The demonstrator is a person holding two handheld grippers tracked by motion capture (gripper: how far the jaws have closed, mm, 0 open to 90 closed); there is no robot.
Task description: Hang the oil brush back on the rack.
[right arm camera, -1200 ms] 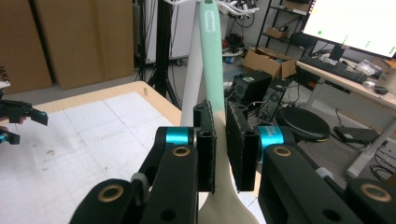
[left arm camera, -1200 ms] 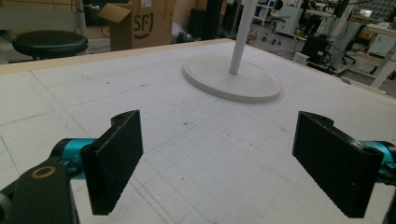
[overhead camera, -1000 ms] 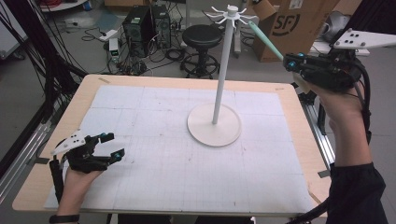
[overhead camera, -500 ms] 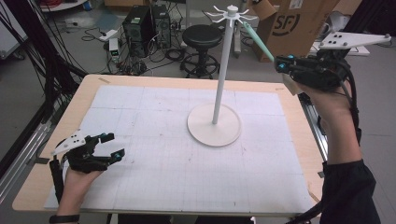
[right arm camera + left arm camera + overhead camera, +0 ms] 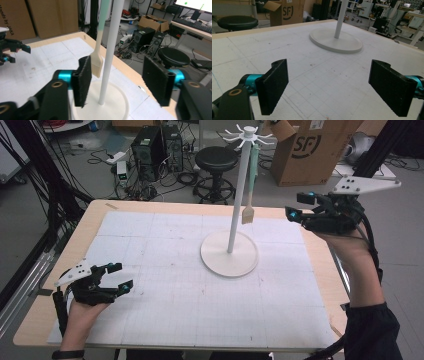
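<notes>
A white rack stand (image 5: 237, 185) with a round base (image 5: 229, 255) rises from the middle of the table. From a hook at its top hangs a pastry brush (image 5: 248, 210) with a pale green handle, bristles down; it also shows beside the pole (image 5: 108, 50) as a brush (image 5: 97, 60) in the right gripper view. My right gripper (image 5: 295, 207) is open, held in the air to the right of the stand with nothing in it. My left gripper (image 5: 116, 277) is open low over the table's near left, jaws wide apart, facing the base (image 5: 336, 40).
A white gridded mat (image 5: 165, 270) covers the wooden table (image 5: 90, 217). Beyond the far edge stand a black stool (image 5: 215, 160), computer towers (image 5: 155, 147) with cables, and a cardboard box (image 5: 310, 150). A dark frame rail (image 5: 22, 270) runs along the left side.
My right gripper held the brush up at the rack top, then let it go and drew back down to the right. The brush now hangs straight from a hook. The left gripper stayed still.
</notes>
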